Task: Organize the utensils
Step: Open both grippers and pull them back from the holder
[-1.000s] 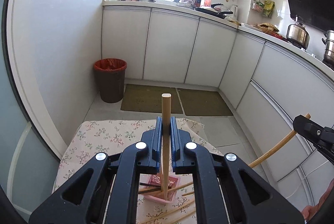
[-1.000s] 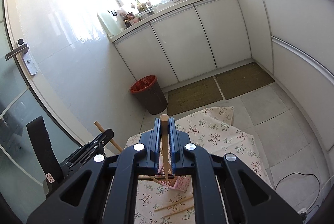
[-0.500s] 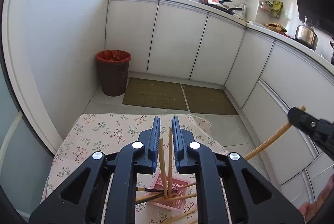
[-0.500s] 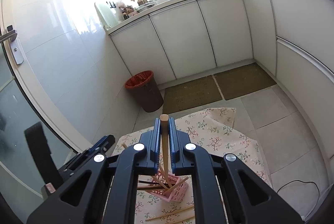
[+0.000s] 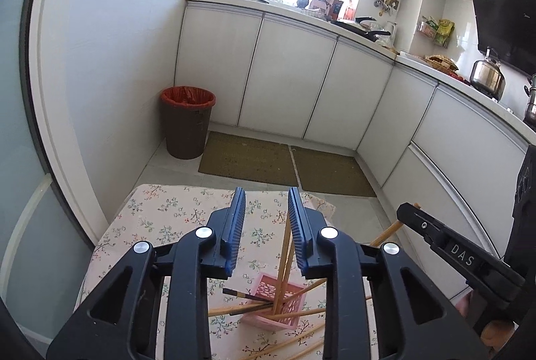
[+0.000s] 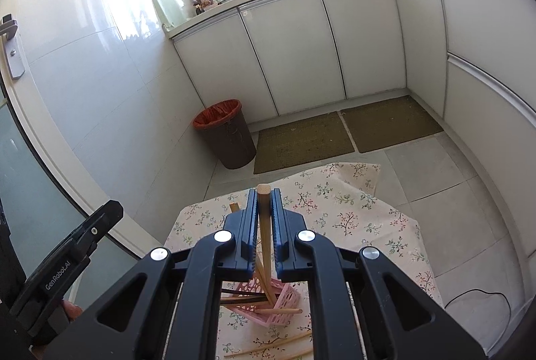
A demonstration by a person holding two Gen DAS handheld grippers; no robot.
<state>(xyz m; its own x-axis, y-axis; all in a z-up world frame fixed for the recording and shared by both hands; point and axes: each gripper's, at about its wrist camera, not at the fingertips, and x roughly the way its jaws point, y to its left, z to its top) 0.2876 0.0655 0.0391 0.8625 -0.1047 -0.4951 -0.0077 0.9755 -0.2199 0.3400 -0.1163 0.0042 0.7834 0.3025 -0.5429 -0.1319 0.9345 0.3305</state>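
Released since the earlier frame — left gripper (image 5: 266, 226) jaws are opening, its chopstick (image 5: 284, 259) free, leaning against the right pad.
Below the jaws it stands near-upright in the pink basket (image 5: 274, 309), tip down; right gripper (image 6: 264, 226) pinches another chopstick (image 6: 263, 209) upright above that basket — its drop comes next.

Wood chopsticks (image 6: 263, 226), plastic basket (image 6: 268, 303).

Right claw (image 6: 264, 209), jaws parting slightly, pads flanking an upright wooden chopstick (image 6: 264, 226) with lower end in a pink perforated basket (image 6: 284, 296) on the floral-clothed bench (image 6: 351, 219). Loose chopsticks (image 6: 278, 345) beside the basket. Left claw (image 6: 100, 219) at left edge. Bin (image 6: 227, 135) beyond.
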